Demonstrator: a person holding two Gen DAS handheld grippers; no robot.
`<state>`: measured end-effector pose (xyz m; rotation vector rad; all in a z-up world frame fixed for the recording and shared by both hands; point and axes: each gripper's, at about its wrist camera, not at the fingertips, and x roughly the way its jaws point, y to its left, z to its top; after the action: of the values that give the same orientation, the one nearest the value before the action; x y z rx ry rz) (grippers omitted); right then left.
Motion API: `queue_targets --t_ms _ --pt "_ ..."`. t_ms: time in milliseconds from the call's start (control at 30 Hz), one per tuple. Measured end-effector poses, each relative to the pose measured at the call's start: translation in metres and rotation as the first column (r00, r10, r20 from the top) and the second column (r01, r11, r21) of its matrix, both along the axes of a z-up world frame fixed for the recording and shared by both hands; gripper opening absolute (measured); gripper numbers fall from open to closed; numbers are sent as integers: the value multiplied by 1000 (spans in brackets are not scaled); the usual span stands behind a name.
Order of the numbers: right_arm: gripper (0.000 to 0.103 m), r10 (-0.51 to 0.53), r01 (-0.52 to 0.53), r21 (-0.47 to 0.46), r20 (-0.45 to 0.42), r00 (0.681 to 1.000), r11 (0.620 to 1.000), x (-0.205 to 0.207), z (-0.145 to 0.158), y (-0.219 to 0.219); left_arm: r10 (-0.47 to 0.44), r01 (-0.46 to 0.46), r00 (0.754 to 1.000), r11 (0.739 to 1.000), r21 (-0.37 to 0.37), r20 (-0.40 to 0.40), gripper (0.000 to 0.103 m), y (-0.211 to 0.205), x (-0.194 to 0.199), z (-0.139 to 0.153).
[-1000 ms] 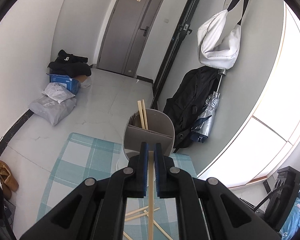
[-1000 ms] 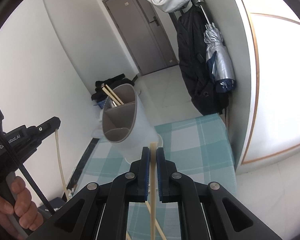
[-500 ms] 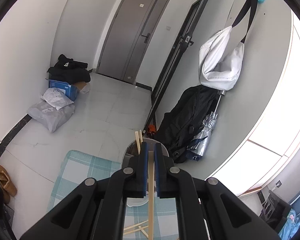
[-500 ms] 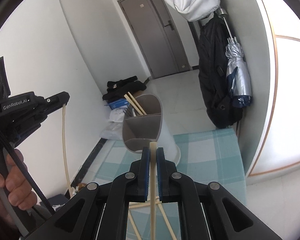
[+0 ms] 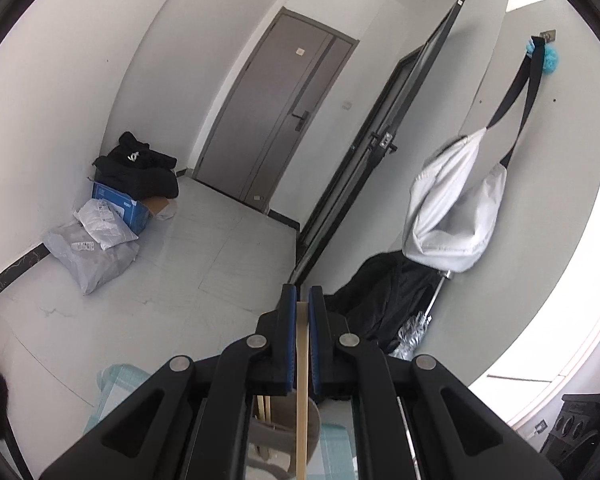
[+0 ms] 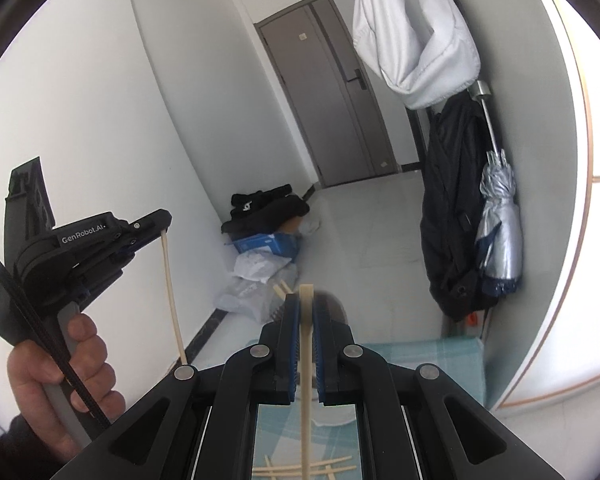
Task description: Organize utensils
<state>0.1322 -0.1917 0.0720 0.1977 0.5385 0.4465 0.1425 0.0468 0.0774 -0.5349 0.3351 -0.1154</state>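
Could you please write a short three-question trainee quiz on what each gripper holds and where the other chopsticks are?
1. True or false: the left gripper is shut on a chopstick.
2. What does the right gripper hold? A) a spoon B) a chopstick C) nothing
3. Fill in: in the right wrist view, loose chopsticks lie on the ____ cloth.

Key:
1. True; the jaws clamp its upper end, and the stick hangs down.
2. B; a pale chopstick runs between the shut jaws.
3. Checked blue-green. The grey utensil holder already has chopsticks in it.
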Motion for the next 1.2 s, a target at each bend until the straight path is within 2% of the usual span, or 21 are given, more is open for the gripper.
queue_targets --t_ms 167,333,600,733,900,1033,1133,1200 --pt "6 11 -11 -7 47 999 1000 35 22 9 87 -87 994 996 -4 64 3 7 18 -3" --pt "6 28 -25 -28 108 994 999 71 36 23 127 -125 988 992 -24 83 3 17 40 -17" --pt "6 28 -19 -53 175 984 998 108 37 45 159 -170 976 983 65 148 3 17 54 -26" --pt "6 34 -19 -77 202 979 997 118 28 58 111 -124 979 990 69 169 3 14 62 -29" --pt "6 43 -25 -94 191 981 995 127 8 66 57 -71 979 995 67 196 3 12 66 -41" --pt "6 61 -46 -91 170 984 995 132 -10 65 30 -53 977 993 106 213 3 7 67 -46" --pt "6 88 -72 -91 178 980 993 128 -19 63 24 -60 973 987 152 230 3 -1 65 -47" --pt "6 102 -86 -92 193 976 992 123 -24 61 9 -49 969 986 156 246 3 -3 63 -44"
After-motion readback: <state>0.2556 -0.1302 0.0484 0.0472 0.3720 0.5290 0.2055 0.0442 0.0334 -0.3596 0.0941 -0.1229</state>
